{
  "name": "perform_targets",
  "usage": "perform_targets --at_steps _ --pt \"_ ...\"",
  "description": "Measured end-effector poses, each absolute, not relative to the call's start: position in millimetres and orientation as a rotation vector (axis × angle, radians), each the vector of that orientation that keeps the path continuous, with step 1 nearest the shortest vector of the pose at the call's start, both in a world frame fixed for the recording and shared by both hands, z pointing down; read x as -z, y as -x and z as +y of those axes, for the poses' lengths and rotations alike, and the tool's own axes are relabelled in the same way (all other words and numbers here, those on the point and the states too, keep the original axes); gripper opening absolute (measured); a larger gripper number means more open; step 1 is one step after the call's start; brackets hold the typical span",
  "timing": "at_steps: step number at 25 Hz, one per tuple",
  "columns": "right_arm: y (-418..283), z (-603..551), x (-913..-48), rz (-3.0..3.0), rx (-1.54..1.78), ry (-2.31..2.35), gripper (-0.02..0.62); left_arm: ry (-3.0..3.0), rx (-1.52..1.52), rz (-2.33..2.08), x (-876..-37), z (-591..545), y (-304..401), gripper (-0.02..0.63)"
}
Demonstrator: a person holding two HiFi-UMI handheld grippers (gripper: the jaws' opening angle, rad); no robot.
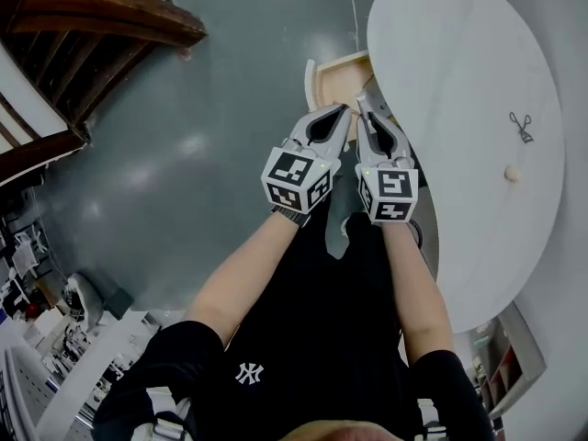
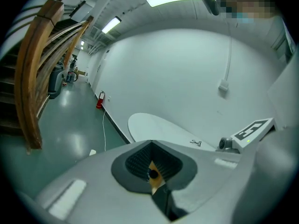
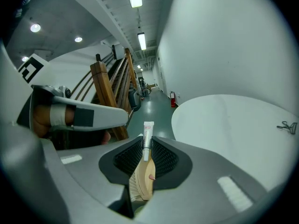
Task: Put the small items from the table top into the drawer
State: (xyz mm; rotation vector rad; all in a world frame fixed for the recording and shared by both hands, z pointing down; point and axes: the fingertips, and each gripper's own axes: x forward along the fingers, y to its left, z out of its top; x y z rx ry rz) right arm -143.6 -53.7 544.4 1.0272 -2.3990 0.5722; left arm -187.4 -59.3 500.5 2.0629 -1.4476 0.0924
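Observation:
In the head view both grippers are held out side by side, tips at the open wooden drawer beside the round white table. My left gripper is shut on a small tan item with a dark round spot. My right gripper is shut on a small wooden brush and a white tube that sticks out past the jaw tips. On the table top lie a small dark wire item and a little round wooden piece.
A wooden staircase rises at the upper left over the grey floor. Shelving with clutter stands at the lower left. A red fire extinguisher sits by the white wall, with a cable running along the floor.

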Motion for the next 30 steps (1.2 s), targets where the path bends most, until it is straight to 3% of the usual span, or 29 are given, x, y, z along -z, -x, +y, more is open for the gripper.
perform_targets --at_steps 12,30 --pt "158.7 -64.7 -648.4 -2.246 -0.626 -0.953 0.083 -2.028 -0.105 -1.407 -557.6 -73.3 208.9 0.000" --pt "177.9 -90.6 -717.5 -2.115 -0.666 -0.894 0.090 -2.041 -0.126 -1.342 -589.8 -100.6 220.9 0.002"
